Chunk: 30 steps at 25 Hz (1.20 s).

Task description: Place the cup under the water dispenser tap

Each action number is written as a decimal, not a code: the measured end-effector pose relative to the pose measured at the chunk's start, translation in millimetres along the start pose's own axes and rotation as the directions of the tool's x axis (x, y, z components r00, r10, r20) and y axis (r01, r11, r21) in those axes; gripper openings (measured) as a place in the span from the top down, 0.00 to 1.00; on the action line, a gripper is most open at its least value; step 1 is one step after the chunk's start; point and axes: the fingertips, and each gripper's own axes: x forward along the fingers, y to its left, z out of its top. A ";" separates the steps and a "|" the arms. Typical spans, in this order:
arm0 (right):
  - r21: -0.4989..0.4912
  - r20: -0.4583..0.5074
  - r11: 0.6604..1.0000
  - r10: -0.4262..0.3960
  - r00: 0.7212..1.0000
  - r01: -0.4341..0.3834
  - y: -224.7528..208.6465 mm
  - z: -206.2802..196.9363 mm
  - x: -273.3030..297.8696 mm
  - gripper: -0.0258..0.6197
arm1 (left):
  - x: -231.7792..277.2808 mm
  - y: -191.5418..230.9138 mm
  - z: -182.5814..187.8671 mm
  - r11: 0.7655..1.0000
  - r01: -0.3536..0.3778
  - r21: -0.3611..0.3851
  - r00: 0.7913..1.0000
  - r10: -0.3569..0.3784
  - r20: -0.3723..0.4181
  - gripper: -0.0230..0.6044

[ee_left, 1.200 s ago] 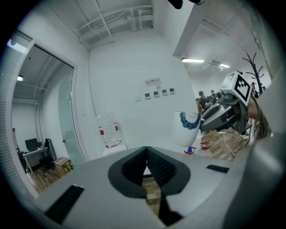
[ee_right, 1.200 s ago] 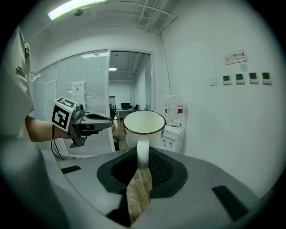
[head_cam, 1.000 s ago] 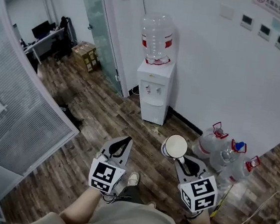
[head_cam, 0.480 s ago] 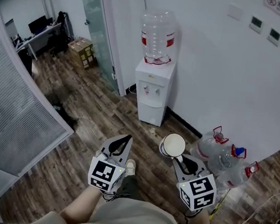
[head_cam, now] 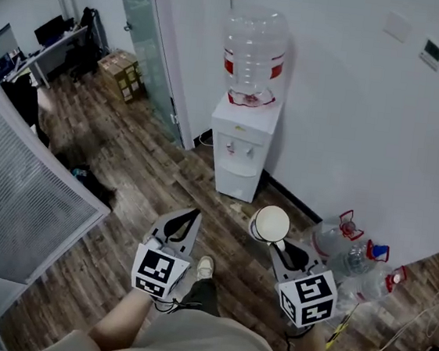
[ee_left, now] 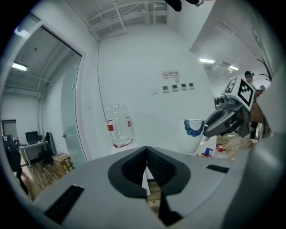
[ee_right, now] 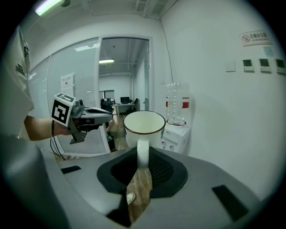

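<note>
Between right gripper (ee_right: 142, 157) jaws, cup (ee_right: 144, 123) handle pinched

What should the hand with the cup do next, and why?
Probably carry the cup forward toward the water dispenser. The right gripper has its fingers shut on the cup's handle, but the dispenser stands across the floor by the wall, so the cup isn't near the taps yet.

— What differs from a second ago?
— The person has walked toward the water dispenser (head_cam: 241, 146); in the head view it stands larger at 12 o'clock.
— And the hands?
— The left gripper (head_cam: 185, 220) and right gripper (head_cam: 278, 244) came forward together, so the cup (head_cam: 271, 223) is nearer the dispenser's base. The spare bottles (head_cam: 352, 257) slid toward 4 o'clock.
</note>
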 end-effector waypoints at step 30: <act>0.060 -0.073 0.996 -0.060 0.996 0.064 -113.8 112.8 275.8 0.85 | 198.1 219.6 -25.7 0.999 0.021 -0.045 1.000 -0.021 -0.001 0.95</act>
